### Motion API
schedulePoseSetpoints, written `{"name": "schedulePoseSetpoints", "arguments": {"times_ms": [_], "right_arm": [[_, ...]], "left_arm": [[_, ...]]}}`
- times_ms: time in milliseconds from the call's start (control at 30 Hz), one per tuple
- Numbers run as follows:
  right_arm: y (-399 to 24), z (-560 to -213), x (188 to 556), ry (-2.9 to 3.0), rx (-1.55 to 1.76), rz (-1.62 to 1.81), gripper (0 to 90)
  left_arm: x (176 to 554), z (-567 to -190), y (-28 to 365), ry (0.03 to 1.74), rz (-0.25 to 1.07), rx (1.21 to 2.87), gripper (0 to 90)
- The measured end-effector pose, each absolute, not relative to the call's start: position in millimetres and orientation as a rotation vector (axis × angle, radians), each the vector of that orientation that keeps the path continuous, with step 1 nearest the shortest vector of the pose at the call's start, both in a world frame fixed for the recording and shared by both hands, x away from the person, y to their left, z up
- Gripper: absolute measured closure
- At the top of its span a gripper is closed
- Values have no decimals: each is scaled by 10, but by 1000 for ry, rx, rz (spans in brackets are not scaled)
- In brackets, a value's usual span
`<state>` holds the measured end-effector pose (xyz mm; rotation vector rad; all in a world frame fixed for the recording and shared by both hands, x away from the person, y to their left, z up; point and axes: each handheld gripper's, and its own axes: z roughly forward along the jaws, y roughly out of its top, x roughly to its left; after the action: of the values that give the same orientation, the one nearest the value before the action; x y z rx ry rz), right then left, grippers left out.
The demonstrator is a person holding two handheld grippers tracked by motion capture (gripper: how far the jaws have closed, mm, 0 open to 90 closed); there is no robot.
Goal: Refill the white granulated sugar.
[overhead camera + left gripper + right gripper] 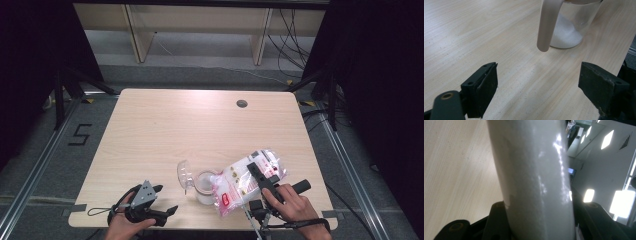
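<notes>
bag [247,180] label red, high view

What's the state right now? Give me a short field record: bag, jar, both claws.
bag: clear bag of white grains, tipped toward the jar
jar: glass jar, hinged lid open, white grains at the bottom
right claw: clamped on the bag
left claw: open, holding nothing, low over the table near its front edge, left of the jar
</notes>
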<state>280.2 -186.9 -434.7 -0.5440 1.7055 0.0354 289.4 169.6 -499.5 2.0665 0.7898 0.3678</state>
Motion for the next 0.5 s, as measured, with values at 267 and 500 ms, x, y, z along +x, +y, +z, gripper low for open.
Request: {"name": "schedulePoseSetpoints", "arguments": {"times_ms": [267, 500], "right_arm": [[-1884, -4357, 2790, 1718, -508, 41, 602], [-1887, -4340, 2789, 1702, -514, 53, 602]], "left_arm": [[2891, -5008, 1673, 803, 355, 2035, 155], [2890, -5008, 1674, 804, 353, 2035, 155]]}}
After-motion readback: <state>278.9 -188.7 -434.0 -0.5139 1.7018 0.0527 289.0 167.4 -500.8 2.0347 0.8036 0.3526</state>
